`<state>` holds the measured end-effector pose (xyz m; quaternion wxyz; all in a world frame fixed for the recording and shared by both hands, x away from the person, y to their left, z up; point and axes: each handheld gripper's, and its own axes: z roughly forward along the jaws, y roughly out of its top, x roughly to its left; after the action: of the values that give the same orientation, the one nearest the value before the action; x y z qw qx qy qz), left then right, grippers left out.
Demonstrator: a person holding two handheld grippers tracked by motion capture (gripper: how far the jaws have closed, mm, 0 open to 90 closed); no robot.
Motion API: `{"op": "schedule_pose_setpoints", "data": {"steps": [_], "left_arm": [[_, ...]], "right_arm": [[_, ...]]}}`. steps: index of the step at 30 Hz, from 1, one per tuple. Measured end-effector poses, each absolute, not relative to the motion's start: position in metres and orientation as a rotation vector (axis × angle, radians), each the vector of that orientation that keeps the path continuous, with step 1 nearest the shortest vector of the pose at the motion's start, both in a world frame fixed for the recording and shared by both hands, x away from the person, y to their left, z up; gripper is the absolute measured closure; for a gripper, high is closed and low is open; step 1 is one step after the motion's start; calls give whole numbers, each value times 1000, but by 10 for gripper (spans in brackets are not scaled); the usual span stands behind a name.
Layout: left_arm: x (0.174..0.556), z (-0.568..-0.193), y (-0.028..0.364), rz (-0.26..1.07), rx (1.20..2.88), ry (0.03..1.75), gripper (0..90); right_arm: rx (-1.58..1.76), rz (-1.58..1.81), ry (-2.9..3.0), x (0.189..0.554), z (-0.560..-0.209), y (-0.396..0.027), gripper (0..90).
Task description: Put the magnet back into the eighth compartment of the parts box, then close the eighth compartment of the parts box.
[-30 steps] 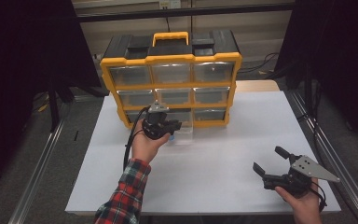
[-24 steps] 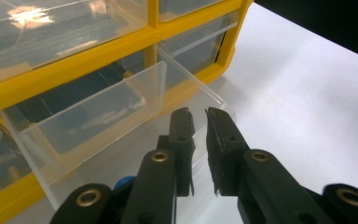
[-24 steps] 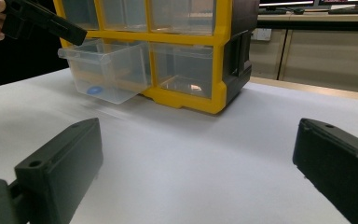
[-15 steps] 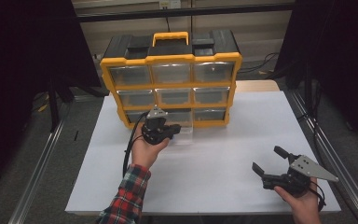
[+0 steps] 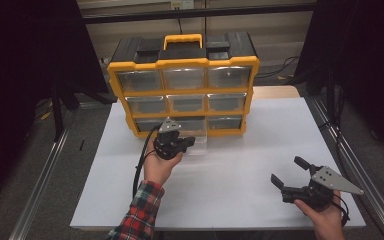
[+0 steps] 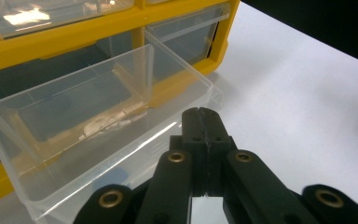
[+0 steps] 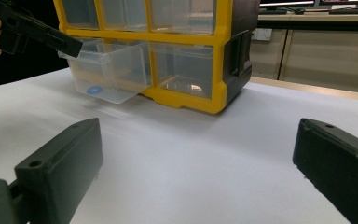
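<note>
White table [image 5: 240,195] fills the space between dark curtains, and a yellow organizer [image 5: 184,85] with clear drawers stands at its far side. From above, the left hand [image 5: 158,167], in a plaid sleeve [image 5: 139,217], reaches forward and holds the left gripper [image 5: 189,142] at the lip of the pulled-out drawer [image 5: 198,142] in the bottom row; the right gripper [image 5: 289,176] rests low near the table's front right, its jaws wide apart and holding nothing. In the left gripper view the jaws are pressed together at the drawer's [image 6: 98,126] front wall; whether they pinch the lip I cannot tell. In the right gripper view a small blue thing [image 7: 92,90] lies in the drawer [image 7: 107,70]. I can read no writing anywhere.
</note>
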<state>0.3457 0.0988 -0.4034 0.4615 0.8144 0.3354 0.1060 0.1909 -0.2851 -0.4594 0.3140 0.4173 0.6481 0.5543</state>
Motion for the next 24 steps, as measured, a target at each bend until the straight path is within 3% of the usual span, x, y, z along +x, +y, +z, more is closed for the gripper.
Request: {"op": "schedule_pose_setpoints", "data": {"steps": [24], "left_arm": [[344,-415,102,263,1986,875,900]], "right_arm": [[1107,1473,1691,190,-458,-286,10]]}}
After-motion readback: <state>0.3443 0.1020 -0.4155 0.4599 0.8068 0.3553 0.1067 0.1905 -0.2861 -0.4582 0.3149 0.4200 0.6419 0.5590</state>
